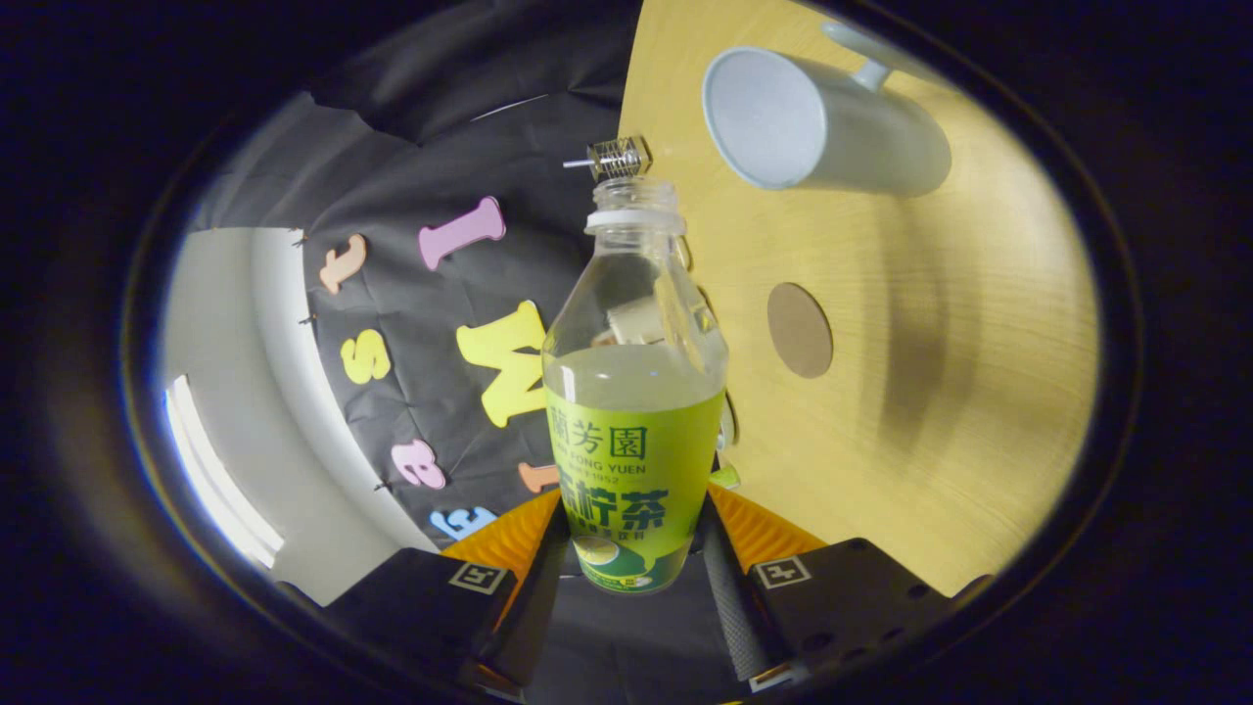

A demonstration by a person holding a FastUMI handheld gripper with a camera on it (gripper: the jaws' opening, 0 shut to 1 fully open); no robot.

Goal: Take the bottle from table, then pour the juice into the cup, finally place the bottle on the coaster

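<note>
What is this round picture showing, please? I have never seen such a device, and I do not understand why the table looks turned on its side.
There is no robot here. A person holds a hand tool with a two-finger claw, and a fisheye camera rides on that tool and looks forward along its two fingers. That is why the picture is round and bent.

The claw is shut on a clear plastic juice bottle with a green label. The bottle has no cap and is about half full of pale juice.

The tool is rolled sideways, so the wooden table appears tilted beside the bottle. On it stands a white mug, its open mouth facing the camera, and beyond the fingers lies a round brown coaster. Neither touches the bottle. The scene suggests the bottle is being brought toward the mug for pouring.
</note>
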